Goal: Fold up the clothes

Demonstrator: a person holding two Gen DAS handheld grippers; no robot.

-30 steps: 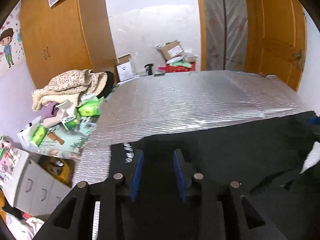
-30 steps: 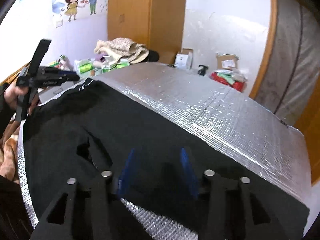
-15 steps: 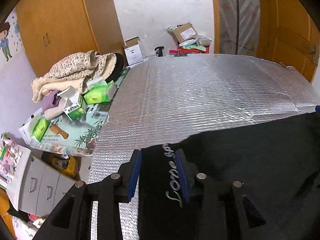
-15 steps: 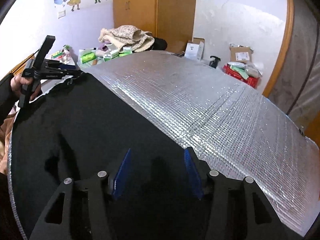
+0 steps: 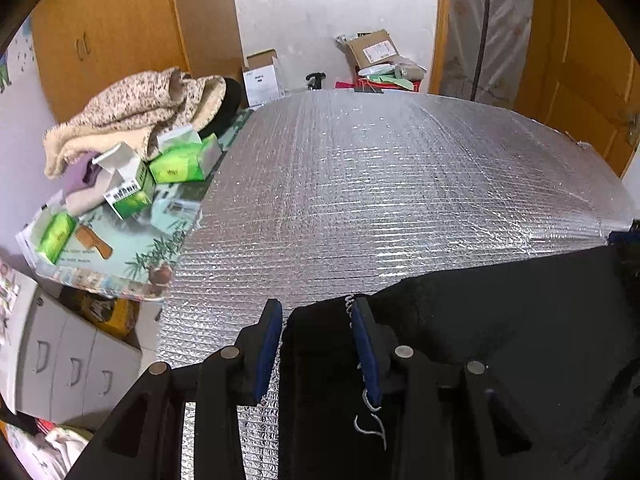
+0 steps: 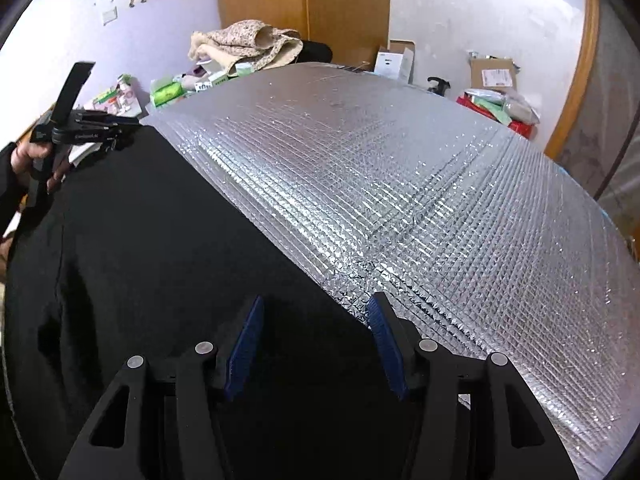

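Observation:
A black garment lies spread flat on the near part of a silver quilted foil mat. My left gripper stands open over its left corner; the cloth, with white stitched lettering, lies between the blue pads and a strip of foil shows beside the left pad. In the right wrist view the garment covers the left half of the mat. My right gripper stands wide open over its right edge with the cloth flat beneath. The left gripper shows at the far corner, held by a hand.
On the table left of the mat lie a beige speckled blanket pile, green tissue boxes and a wooden comb. A white drawer unit stands below. Cardboard boxes sit behind the far edge, and a wooden door is at the right.
Both grippers have sunk and drawn back toward the near edge. The garment, rumpled and raised a second ago, now lies flat, with more bare foil showing beyond it.

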